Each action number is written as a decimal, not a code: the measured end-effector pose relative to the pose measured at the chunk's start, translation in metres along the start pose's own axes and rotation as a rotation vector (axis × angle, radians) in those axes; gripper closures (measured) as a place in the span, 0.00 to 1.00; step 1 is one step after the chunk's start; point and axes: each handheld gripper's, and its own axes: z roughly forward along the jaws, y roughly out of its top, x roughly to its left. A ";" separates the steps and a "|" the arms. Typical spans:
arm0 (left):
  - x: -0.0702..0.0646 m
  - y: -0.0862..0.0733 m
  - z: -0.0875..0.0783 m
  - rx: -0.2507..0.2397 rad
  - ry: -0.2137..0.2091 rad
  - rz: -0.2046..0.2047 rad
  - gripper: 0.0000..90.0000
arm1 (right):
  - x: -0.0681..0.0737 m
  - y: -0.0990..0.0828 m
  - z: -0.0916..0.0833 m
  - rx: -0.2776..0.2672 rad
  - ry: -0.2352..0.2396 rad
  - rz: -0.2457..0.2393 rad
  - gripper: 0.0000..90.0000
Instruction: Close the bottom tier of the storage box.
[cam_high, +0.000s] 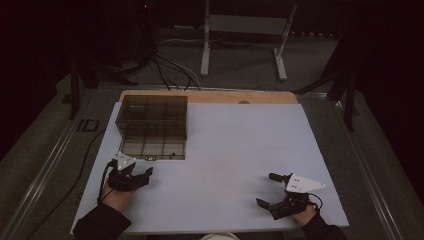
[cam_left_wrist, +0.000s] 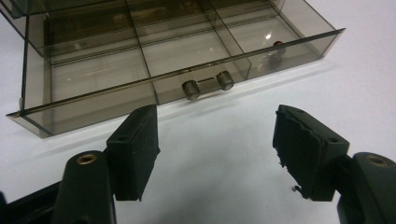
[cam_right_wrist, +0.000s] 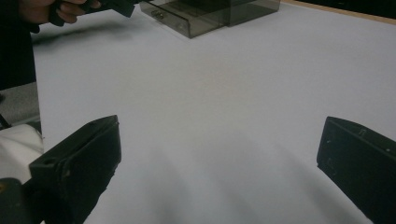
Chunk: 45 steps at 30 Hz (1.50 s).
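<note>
Smoked-plastic drawer (cam_high: 154, 142) stands pulled out of its organiser box (cam_high: 152, 111) at the tabletop's (cam_high: 230, 150) far left; left claw (cam_high: 141, 176) sits just before its handle (cam_left_wrist: 208, 84), jaws apart, empty; right claw (cam_high: 267, 190) rests wide open, well apart.

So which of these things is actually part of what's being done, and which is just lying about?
Part of the job:
- left gripper, fingers open, nothing between them, pointing at the drawer
- smoky clear drawer, pulled out of its box
- drawer handle
- small red thing in one compartment

Just lying about:
- right gripper, open, resting apart
- metal stand behind the table
- floor cables
</note>
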 end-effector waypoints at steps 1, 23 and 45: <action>0.001 0.000 0.000 0.000 -0.001 0.000 0.40 | 0.000 0.000 0.000 -0.003 -0.004 -0.002 0.00; 0.018 -0.006 0.008 0.033 0.019 -0.023 0.85 | -0.001 0.000 -0.001 -0.002 -0.007 0.002 0.00; 0.018 0.003 0.017 0.007 0.012 0.041 1.00 | -0.001 0.000 -0.002 -0.008 -0.003 0.011 0.00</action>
